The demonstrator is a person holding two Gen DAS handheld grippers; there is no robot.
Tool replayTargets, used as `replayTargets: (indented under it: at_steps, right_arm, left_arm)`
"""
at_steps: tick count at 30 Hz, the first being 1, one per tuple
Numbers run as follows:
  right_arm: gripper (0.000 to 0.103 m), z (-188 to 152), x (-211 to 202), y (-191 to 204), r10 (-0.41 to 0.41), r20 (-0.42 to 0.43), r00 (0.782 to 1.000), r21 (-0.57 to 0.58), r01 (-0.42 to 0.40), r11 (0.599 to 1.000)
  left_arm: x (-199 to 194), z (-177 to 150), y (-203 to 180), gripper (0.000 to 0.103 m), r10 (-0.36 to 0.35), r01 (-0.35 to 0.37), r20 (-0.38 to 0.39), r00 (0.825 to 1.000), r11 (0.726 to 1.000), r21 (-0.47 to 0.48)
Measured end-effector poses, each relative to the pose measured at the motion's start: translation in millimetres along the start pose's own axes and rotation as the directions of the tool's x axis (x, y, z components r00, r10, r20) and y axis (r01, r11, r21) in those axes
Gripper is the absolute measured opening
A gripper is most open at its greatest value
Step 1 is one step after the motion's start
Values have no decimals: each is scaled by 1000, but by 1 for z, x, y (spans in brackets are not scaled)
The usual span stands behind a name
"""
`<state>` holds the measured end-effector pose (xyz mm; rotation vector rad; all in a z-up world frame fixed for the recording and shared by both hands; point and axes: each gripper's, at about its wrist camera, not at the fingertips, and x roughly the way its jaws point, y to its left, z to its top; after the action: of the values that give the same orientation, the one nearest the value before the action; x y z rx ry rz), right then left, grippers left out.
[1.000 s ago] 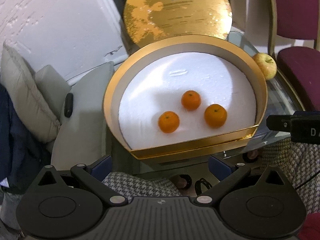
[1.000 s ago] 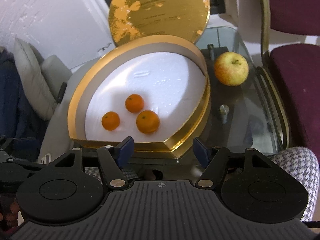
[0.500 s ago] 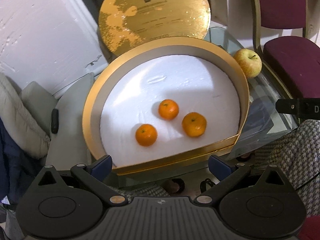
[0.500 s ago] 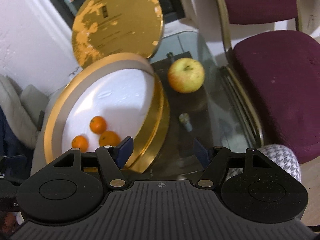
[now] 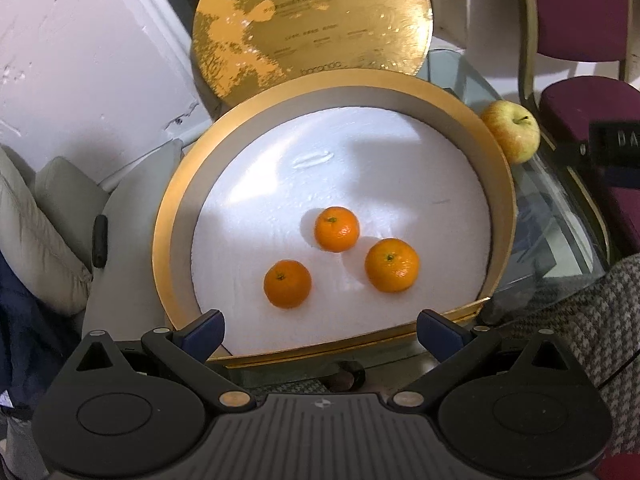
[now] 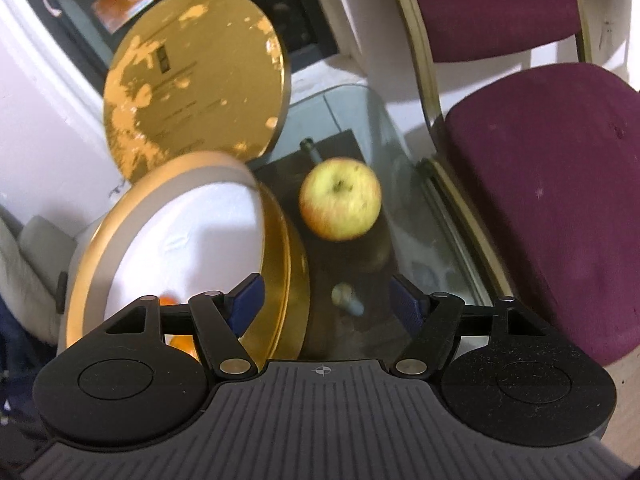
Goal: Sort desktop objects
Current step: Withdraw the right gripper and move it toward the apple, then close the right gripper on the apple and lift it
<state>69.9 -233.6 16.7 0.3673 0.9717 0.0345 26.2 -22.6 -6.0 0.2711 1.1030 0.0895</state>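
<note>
Right wrist view is motion-blurred: the yellow-red apple (image 6: 340, 199) reads soft-edged, sitting on the glass worktop (image 6: 432, 248) just beside the outer wall of the round gold-rimmed gift box with white foam floor (image 6: 276, 256). Of the three small orange mandarins, this view catches only slivers behind the right hand-held gripper (image 6: 326, 300) linkage; the left wrist view shows all three mandarins (image 5: 337, 229) (image 5: 287, 284) (image 5: 392, 265) lying apart on the foam, near the box's front edge. From the left, the apple (image 5: 511, 131) is partly cut off by the box rim (image 5: 502, 184). The round gold lid (image 5: 312, 28) leans upright behind the box; it carries a dark label and lines of print, too small to read apart from a word near its lower edge, unclear. A black part at the left view's right edge (image 5: 612, 140) shows white letters "DA", cut off. Left hand-held gripper (image 5: 320, 326): jaws spread wide, nothing between them, above the box's front rim. Right hand-held gripper: jaws have just been opening, apart and empty, apple ahead and untouched. Maroon padded chair (image 6: 552, 184) stands beyond the worktop. Houndstooth fabric (image 5: 580, 320) lower right in the left view.
</note>
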Motion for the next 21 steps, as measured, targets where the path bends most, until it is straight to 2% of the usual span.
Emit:
replayTargets:
  at_steps: [8,12,21]
  right_arm:
    - [81,32,37,4,-36,-1,999,18,36,999]
    - [91,48,56,2,-42,12,999,67,41,997]
    - [91,73,98,8,-111,-48,993,113,116,987]
  left_arm:
    - [14,3,13,102,-10,8,-25,1000,999,-48]
    - [20,4,18,102,-15,13,-34,999,997,-70]
    - [32,3,28,102,-14,7,-62,998,995,-102]
